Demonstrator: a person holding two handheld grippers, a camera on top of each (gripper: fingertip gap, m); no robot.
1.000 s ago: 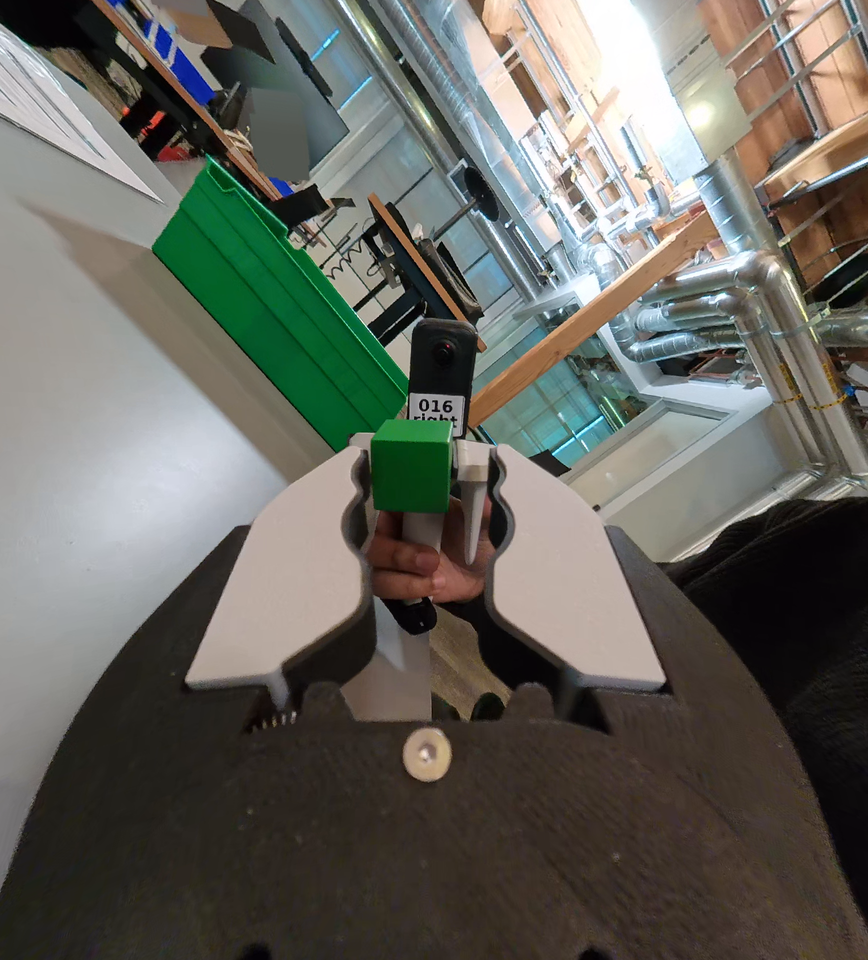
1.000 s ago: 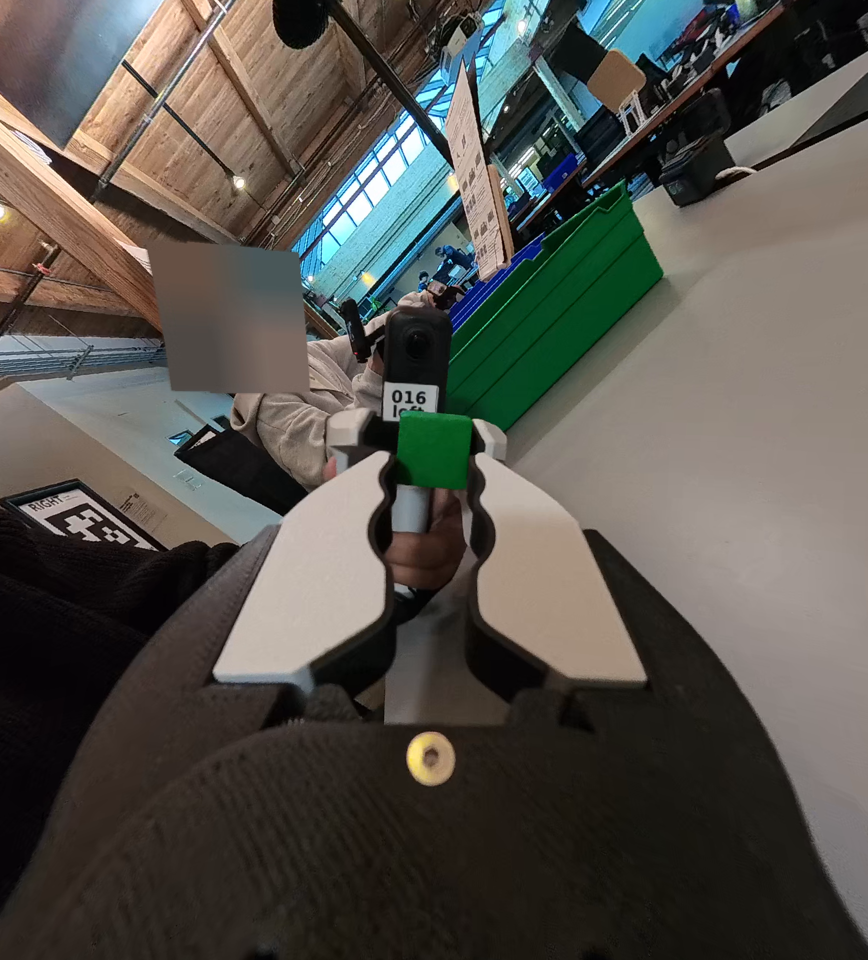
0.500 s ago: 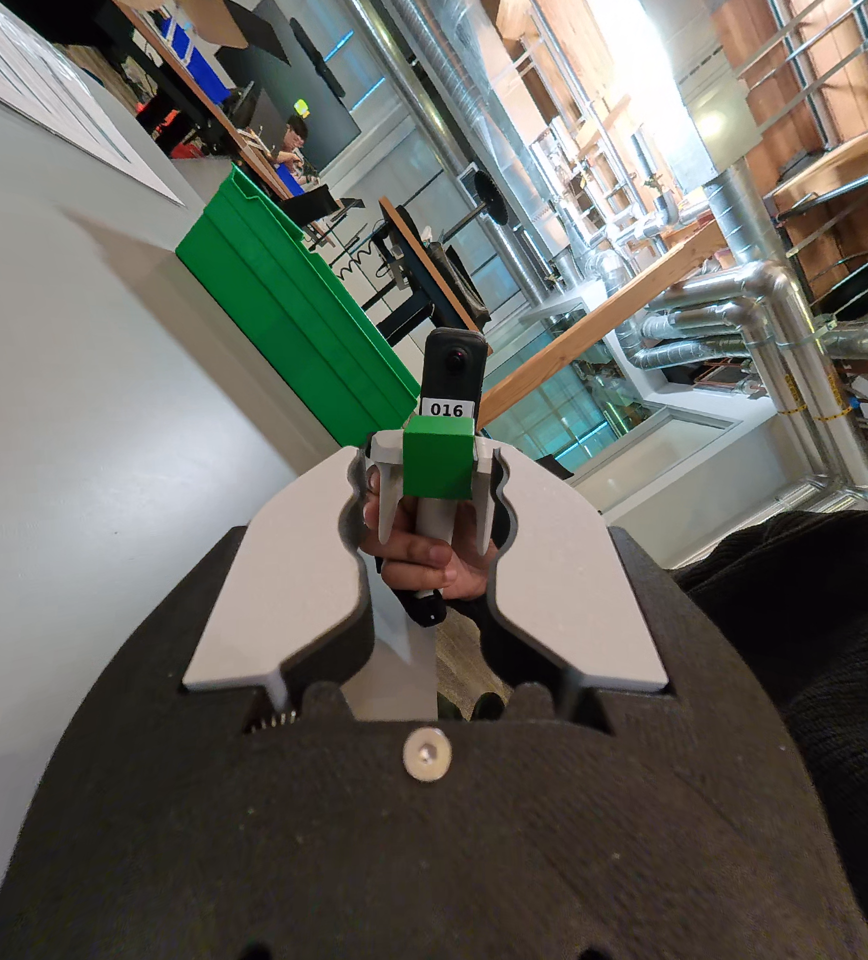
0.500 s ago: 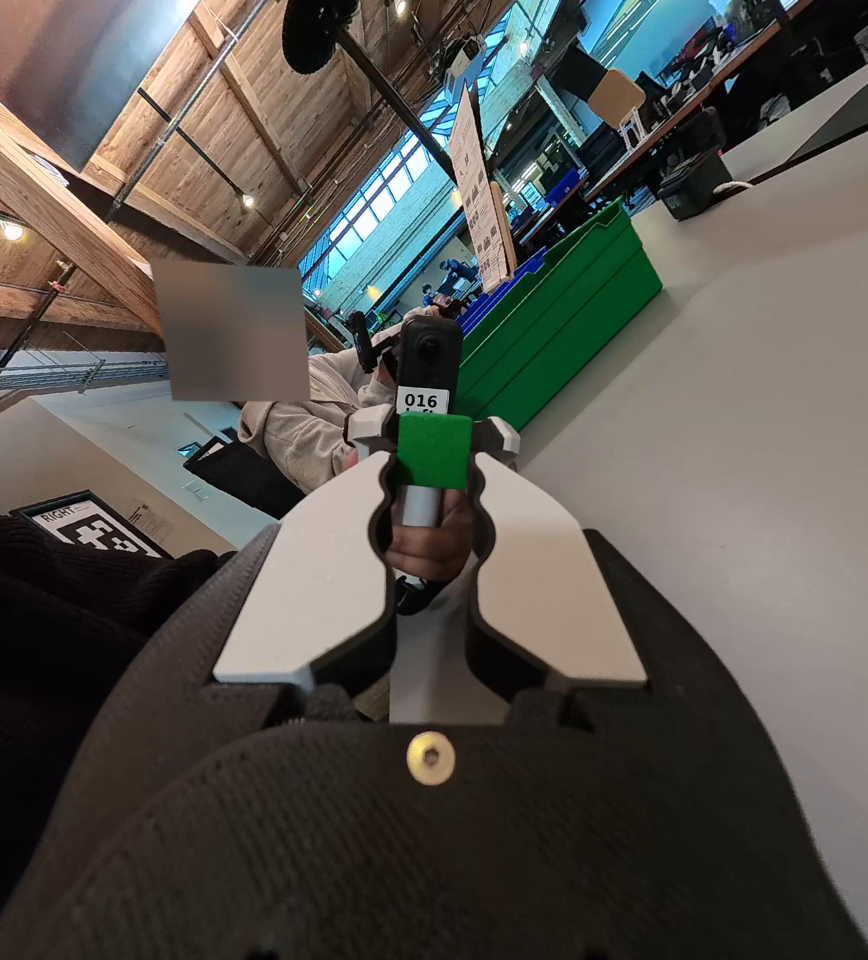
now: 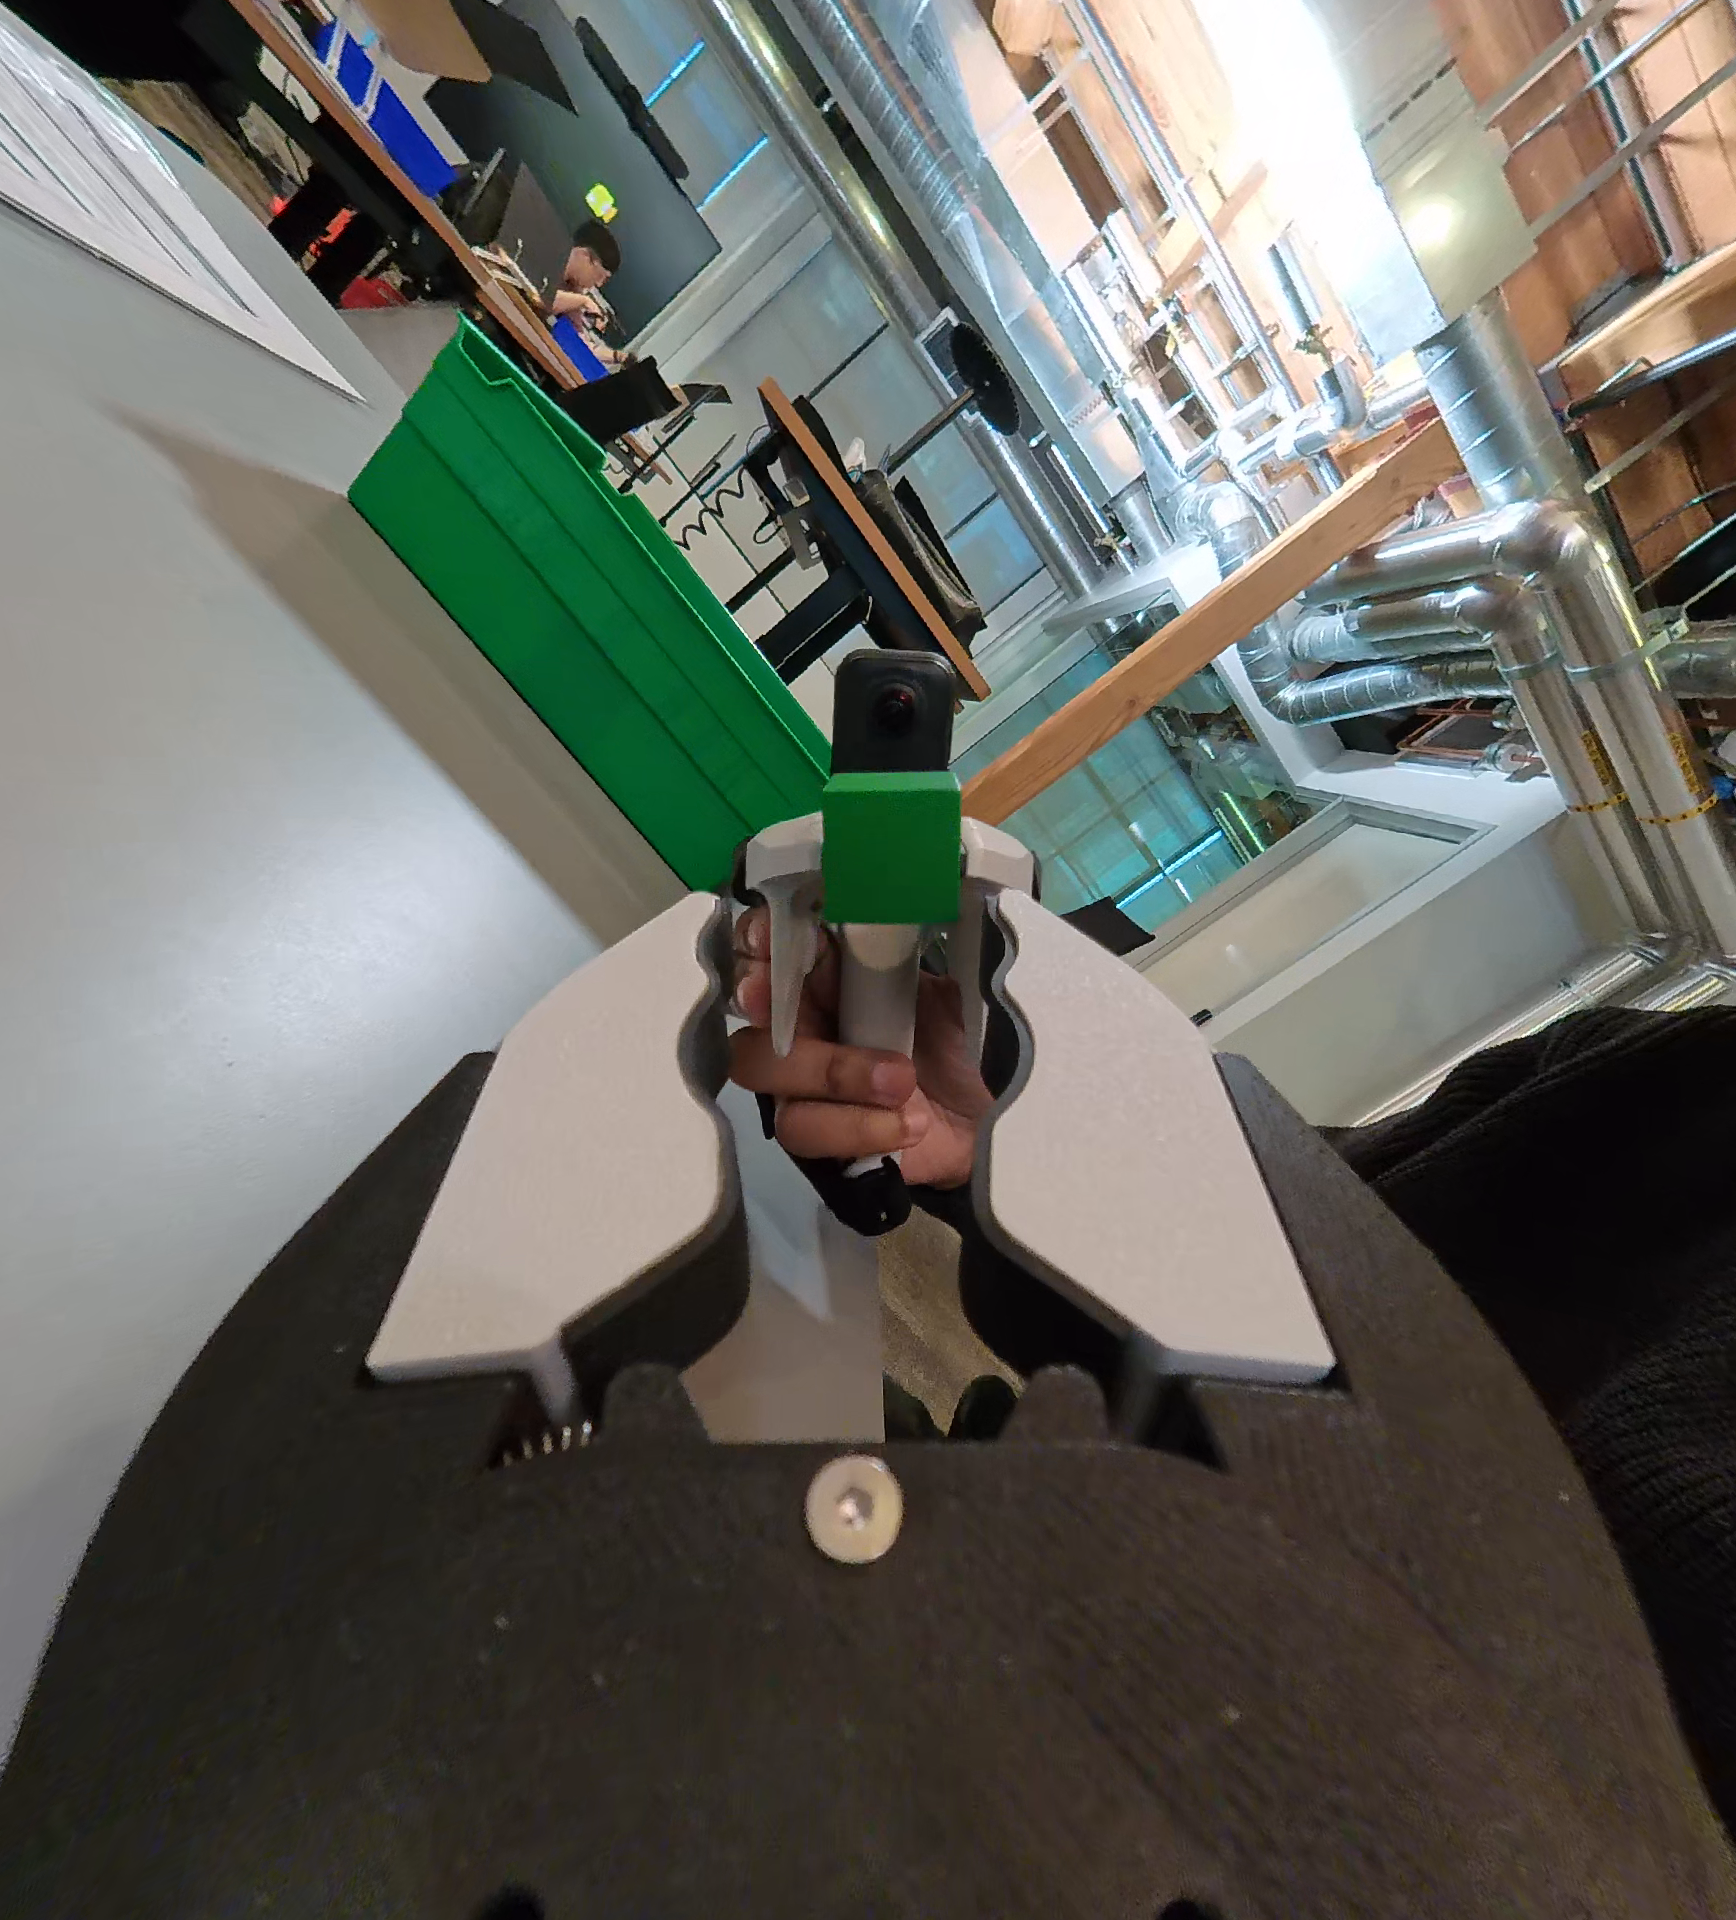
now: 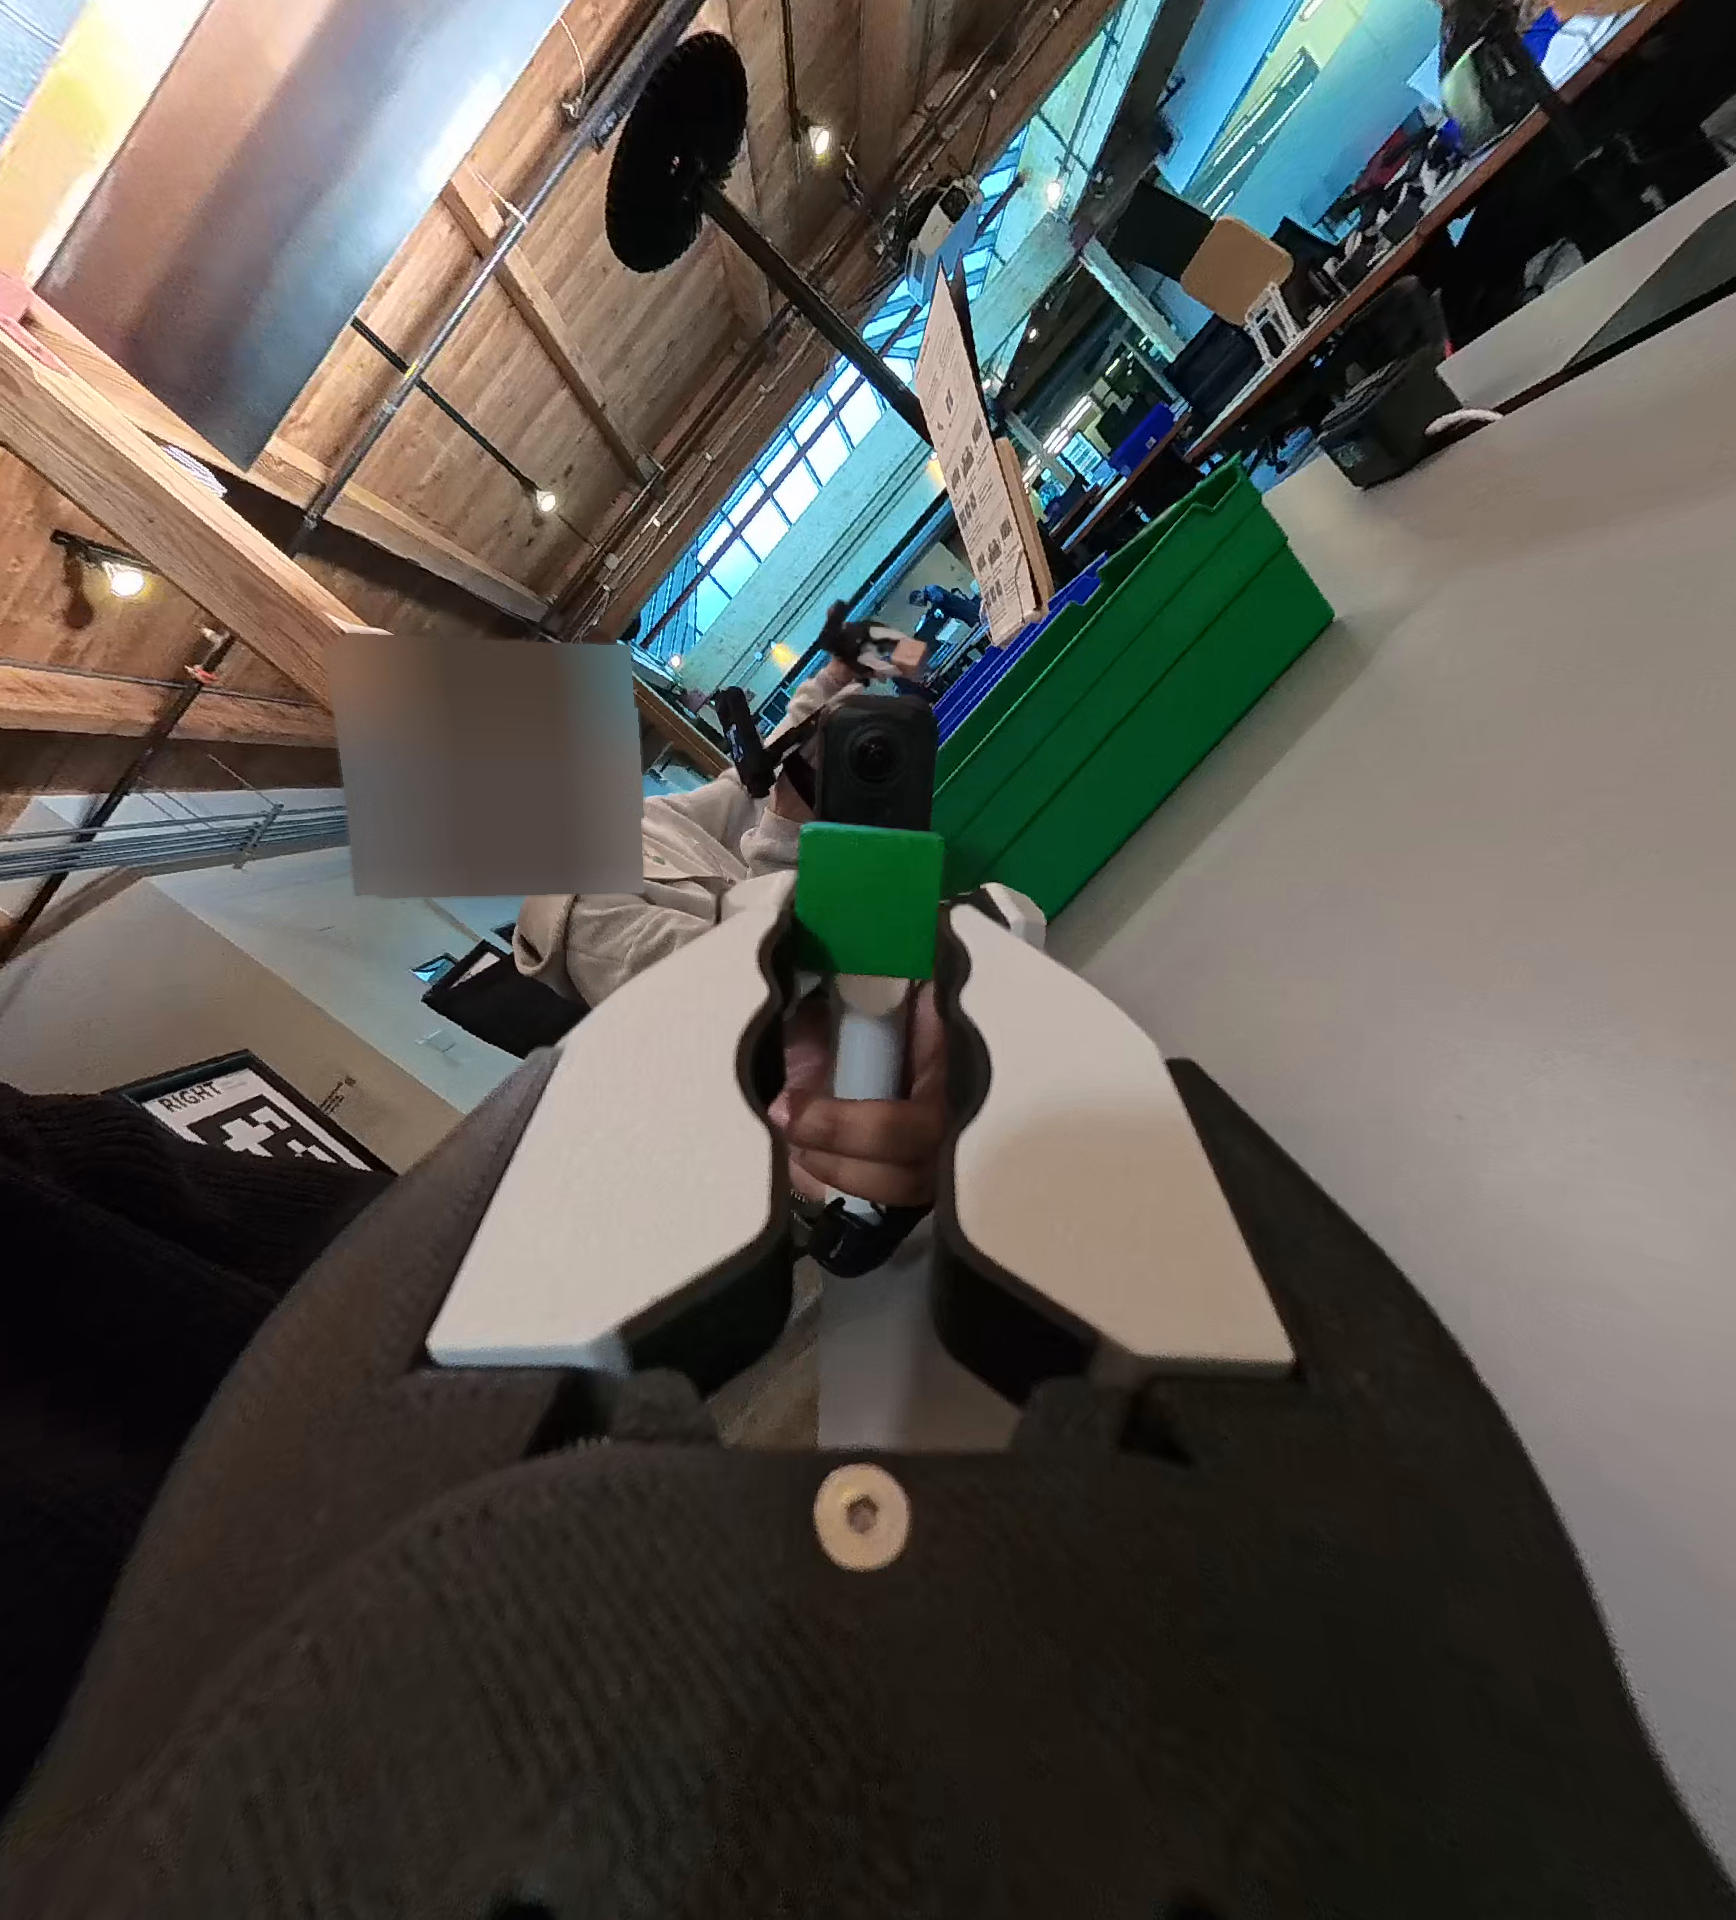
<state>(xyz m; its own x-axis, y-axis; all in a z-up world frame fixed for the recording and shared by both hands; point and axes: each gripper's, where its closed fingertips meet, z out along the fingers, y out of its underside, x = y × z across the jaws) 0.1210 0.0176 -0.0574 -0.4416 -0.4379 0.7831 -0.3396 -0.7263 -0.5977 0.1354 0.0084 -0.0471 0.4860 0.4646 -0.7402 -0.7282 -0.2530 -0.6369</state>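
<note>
My two grippers face each other in the air beside a grey table (image 5: 168,935). My right gripper (image 6: 864,935) is shut on a small green cube (image 6: 869,899) held at its fingertips. In the left wrist view the cube (image 5: 890,847) sits between the right gripper's thin white fingers (image 5: 783,977), in front of its black camera (image 5: 893,712). My left gripper (image 5: 853,925) is open, its jaws set wider than the cube, with the cube just ahead of its tips. One left finger (image 6: 1015,914) shows beside the cube in the right wrist view. A hand (image 5: 864,1112) grips the right handle.
A long green bin (image 5: 573,582) stands on the table behind the grippers and also shows in the right wrist view (image 6: 1134,707). A person in a beige top (image 6: 656,914) is beyond the left gripper. Another person (image 5: 583,281) sits at a far desk. A black box (image 6: 1383,416) sits on the table.
In the left wrist view the cube has shifted right and up, now centred between my jaws and covering the label under the right camera. The right gripper's hold has not changed.
</note>
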